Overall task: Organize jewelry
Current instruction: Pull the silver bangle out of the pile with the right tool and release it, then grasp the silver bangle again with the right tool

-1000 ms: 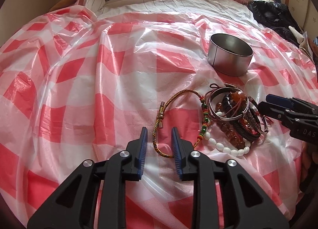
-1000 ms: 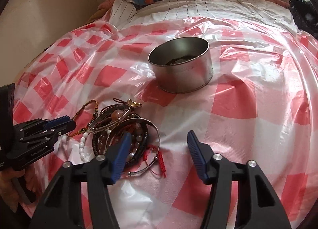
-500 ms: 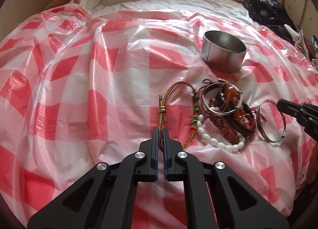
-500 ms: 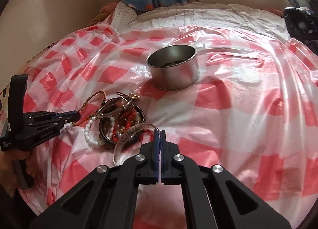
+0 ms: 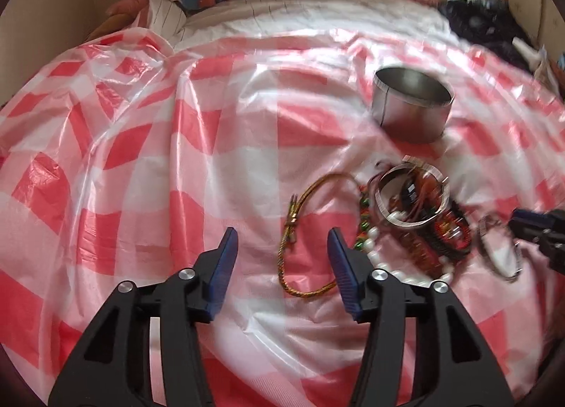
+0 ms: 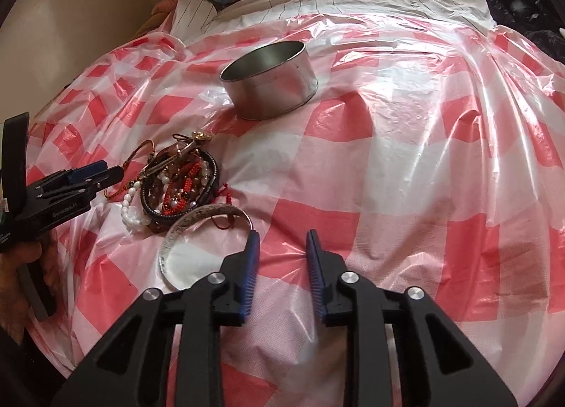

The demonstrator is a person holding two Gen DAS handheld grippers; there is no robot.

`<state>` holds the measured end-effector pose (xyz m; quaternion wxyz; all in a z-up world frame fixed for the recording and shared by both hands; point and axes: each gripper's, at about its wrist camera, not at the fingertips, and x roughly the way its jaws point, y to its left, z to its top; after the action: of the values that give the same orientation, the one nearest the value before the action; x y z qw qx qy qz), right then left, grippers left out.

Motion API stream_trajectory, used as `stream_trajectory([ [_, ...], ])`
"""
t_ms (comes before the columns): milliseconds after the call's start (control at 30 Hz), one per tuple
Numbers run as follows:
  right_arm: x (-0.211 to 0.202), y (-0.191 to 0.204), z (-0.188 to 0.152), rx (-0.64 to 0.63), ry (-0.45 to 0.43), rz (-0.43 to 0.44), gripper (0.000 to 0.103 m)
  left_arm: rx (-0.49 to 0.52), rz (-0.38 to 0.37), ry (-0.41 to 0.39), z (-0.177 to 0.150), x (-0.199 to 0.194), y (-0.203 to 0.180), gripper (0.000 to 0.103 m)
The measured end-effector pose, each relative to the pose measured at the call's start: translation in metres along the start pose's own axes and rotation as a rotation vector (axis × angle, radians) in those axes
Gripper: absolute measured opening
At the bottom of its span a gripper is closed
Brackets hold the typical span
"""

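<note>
With both tools (image 5: 280, 251) (image 6: 282, 248) just reopened and empty, straddle silver bangle's (image 6: 197, 221) rim squarely, clench firmly, then lift clear toward metal tin (image 6: 272, 80).

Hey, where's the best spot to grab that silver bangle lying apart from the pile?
Probably the silver bangle at its near rim, approached from above: it lies flat, so one finger of the open right gripper goes inside the ring, one outside, away from the pile.
</note>
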<state>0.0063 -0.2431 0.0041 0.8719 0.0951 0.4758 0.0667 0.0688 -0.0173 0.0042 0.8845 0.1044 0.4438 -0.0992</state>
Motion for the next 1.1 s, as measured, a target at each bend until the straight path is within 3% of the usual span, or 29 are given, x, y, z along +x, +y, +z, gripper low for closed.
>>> stream_trajectory([
  [33, 0.002, 0.004, 0.000, -0.025, 0.000, -0.017, 0.028, 0.007, 0.002, 0.017, -0.001, 0.004, -0.001, 0.050],
  [67, 0.003, 0.006, 0.000, -0.040, 0.001, -0.023, 0.028, 0.006, -0.009, 0.028, -0.002, 0.005, -0.002, 0.043],
  [133, -0.002, 0.002, 0.001, -0.001, -0.011, 0.031, 0.030, 0.001, -0.038, 0.031, -0.002, 0.004, -0.002, 0.035],
  [167, -0.006, -0.001, 0.001, 0.025, -0.030, 0.058, 0.034, 0.000, -0.035, 0.030, -0.002, 0.004, -0.002, 0.035],
  [200, -0.010, -0.001, 0.002, 0.030, -0.047, 0.045, 0.047, -0.004, -0.035, 0.030, -0.003, 0.004, -0.001, 0.035],
  [233, -0.013, 0.002, 0.003, 0.014, -0.060, 0.030, 0.049, -0.008, -0.036, 0.029, -0.002, 0.004, -0.001, 0.035],
  [333, -0.012, 0.009, 0.003, -0.013, -0.065, 0.037, 0.049, -0.008, -0.031, 0.027, -0.003, 0.005, -0.002, 0.035],
  [467, -0.034, 0.020, 0.006, -0.055, -0.180, 0.050, 0.049, -0.035, -0.048, 0.016, -0.002, 0.002, 0.002, 0.035],
  [600, -0.017, 0.026, 0.007, -0.072, -0.099, 0.060, 0.049, -0.030, -0.042, 0.017, -0.001, 0.003, 0.000, 0.035],
  [733, 0.007, 0.032, -0.001, -0.106, 0.008, 0.009, 0.039, -0.015, -0.033, 0.020, -0.001, 0.004, -0.003, 0.037],
  [833, 0.007, 0.038, -0.004, -0.151, 0.018, 0.003, 0.012, -0.007, -0.027, 0.022, -0.001, 0.004, -0.005, 0.038],
  [1100, 0.005, 0.040, -0.008, -0.163, -0.035, -0.017, 0.005, 0.018, -0.008, 0.021, -0.001, 0.001, -0.009, 0.046],
])
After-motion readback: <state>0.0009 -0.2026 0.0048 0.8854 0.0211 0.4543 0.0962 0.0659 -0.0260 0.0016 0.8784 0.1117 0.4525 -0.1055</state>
